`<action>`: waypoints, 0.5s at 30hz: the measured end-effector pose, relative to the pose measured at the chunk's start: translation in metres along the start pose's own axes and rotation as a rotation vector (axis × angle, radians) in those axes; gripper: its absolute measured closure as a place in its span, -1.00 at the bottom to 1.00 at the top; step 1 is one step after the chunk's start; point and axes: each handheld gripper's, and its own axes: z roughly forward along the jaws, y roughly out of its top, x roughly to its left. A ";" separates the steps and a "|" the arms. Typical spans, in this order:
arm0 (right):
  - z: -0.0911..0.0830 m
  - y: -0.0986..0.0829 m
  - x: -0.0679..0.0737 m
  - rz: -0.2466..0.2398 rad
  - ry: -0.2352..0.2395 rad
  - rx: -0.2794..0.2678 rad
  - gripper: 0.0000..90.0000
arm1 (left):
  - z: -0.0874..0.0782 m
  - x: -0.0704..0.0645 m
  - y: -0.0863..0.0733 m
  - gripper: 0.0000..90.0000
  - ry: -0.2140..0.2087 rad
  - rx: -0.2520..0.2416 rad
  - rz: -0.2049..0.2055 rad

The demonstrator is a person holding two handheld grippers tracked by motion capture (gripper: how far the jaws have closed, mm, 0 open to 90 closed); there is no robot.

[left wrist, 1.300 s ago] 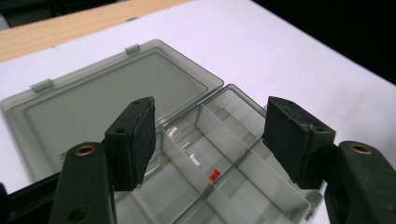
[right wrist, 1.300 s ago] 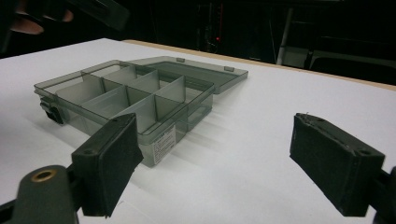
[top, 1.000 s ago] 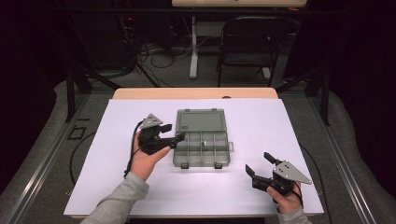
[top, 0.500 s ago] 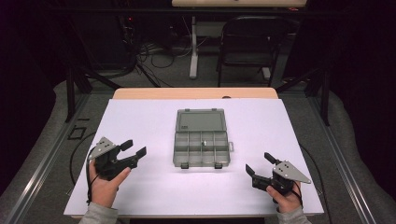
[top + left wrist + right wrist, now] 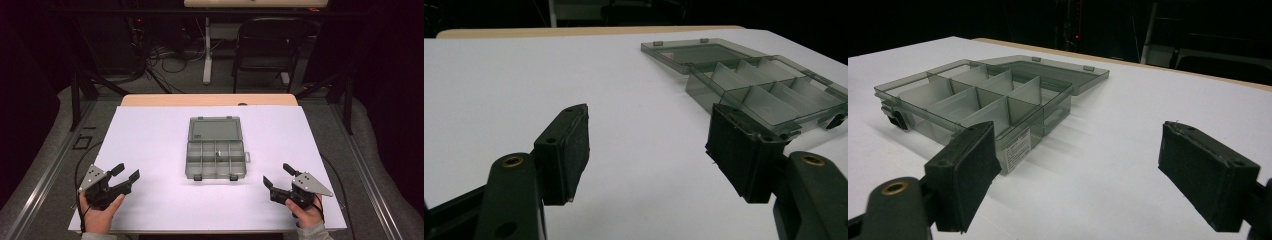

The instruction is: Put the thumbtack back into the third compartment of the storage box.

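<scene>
At the middle of the white table point(image 5: 150, 150) sits a smoky clear compartment box point(image 5: 216, 159), its lid point(image 5: 215, 129) folded flat back toward the far side, dividers showing and one tiny item point(image 5: 218, 153) in a centre cell, too small to tell what it is. Both tools rest near the person's edge, well apart from the box: the left gripper point(image 5: 126, 174) off to its left, the right gripper point(image 5: 276, 175) off to its right, each with jaws spread wide and nothing between them. From where I stand, this looks like a pause with hands parked; whether the box work is finished or about to start I can't say. If the lid is to be closed, one gripper would need to reach past the tray to the far rim and swing it over, the other steadying the front by the latches point(image 5: 197, 177). Plenty of bare tabletop lies all round the box, though both hands sit close to the near edge
</scene>
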 end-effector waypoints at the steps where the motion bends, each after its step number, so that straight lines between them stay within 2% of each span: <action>1: 0.000 0.000 0.000 -0.001 0.001 0.000 -0.66 | 0.002 0.001 -0.001 -0.26 -0.004 0.003 -0.010; 7: 0.000 0.000 0.000 0.000 0.003 0.000 -0.66 | 0.008 0.007 -0.003 -0.26 0.006 0.021 -0.005; 15: 0.000 0.000 0.000 -0.005 0.003 0.001 -0.66 | 0.009 0.013 -0.004 -0.26 0.010 0.023 -0.035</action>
